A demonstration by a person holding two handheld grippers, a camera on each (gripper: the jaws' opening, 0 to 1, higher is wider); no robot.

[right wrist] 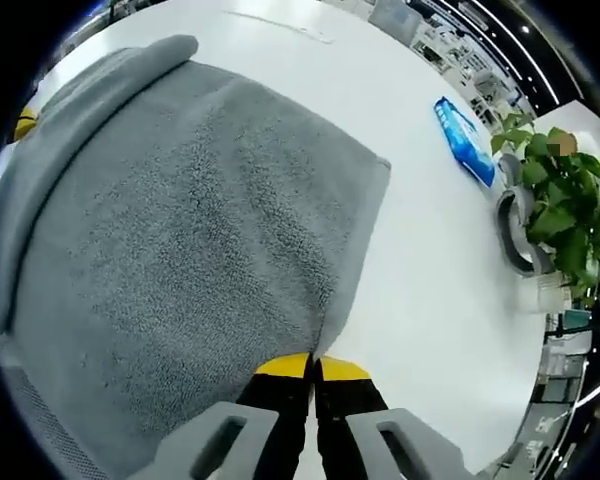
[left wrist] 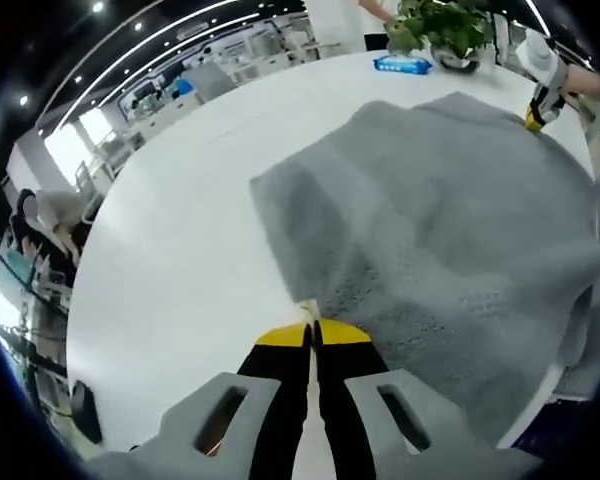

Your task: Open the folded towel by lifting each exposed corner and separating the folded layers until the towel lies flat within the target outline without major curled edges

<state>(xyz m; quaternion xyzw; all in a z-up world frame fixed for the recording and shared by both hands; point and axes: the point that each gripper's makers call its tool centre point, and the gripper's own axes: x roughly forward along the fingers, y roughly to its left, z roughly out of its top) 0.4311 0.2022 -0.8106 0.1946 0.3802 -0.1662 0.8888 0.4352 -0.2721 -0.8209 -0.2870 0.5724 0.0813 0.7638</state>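
Starting with the biggest thing, we see a wide white desk point(left wrist: 180, 250) that carries everything, with an office of more desks and ceiling strip lights behind it in the left gripper view. Next the grey towel point(left wrist: 450, 230) lies spread on the desk, partly opened, its far part flat and one side rolled over into a thick fold at the left of the right gripper view point(right wrist: 180, 250); we see no target outline that we can tell. The left gripper point(left wrist: 311, 330) has its yellow-tipped jaws clenched on the towel's near edge, a small pale bit of the hem pinched between the tips. The right gripper point(right wrist: 313, 365) likewise has its jaws clenched on a towel edge, near the corner where the cloth meets the bare desk. In the left gripper view we spot the right gripper again at the far side of the towel point(left wrist: 542, 105), a hand on it. A potted plant point(right wrist: 560, 200) with green leaves stands on the desk well apart from the towel, also seen at the top of the left gripper view point(left wrist: 440, 25). Just beside the plant lies a blue wipes pack point(right wrist: 465, 140), flat on the desk point(left wrist: 402, 64).
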